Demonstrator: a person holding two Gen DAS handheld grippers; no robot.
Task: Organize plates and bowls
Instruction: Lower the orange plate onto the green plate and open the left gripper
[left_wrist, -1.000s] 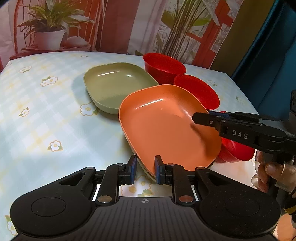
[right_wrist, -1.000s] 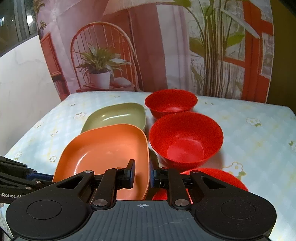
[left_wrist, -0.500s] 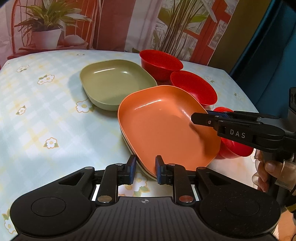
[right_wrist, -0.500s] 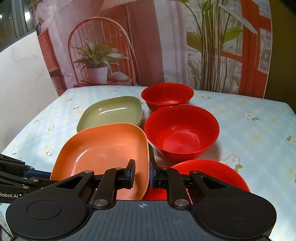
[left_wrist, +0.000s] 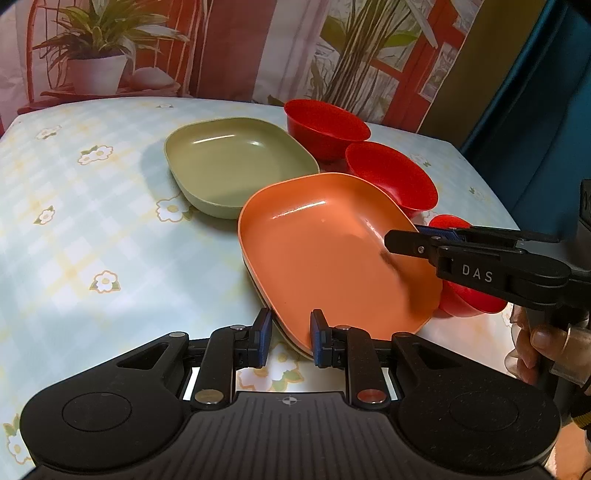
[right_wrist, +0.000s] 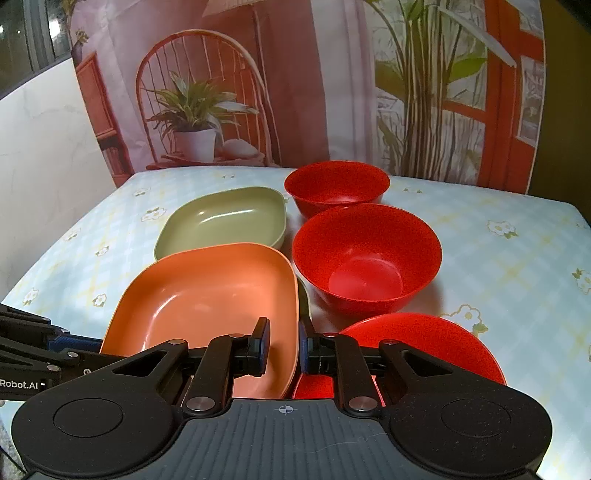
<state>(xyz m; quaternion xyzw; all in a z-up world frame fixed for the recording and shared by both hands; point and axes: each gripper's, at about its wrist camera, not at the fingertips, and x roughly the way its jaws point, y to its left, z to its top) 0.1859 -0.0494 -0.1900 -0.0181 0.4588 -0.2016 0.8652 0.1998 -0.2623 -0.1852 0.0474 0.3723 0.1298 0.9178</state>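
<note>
Centrally, the glossy orange rounded-rectangular plate (left_wrist: 332, 251) sits stacked on another plate, its long axis running from the near rim toward the red plastic bowls (right_wrist: 365, 254). The left gripper (left_wrist: 287, 338) pinches its near rim; the right gripper (right_wrist: 284, 345) clamps its right edge. "DAS" and "Robot.AI" mark the tools. An olive-green plate (left_wrist: 236, 166) lies beyond on the flowered tablecloth (left_wrist: 92, 229).
</note>
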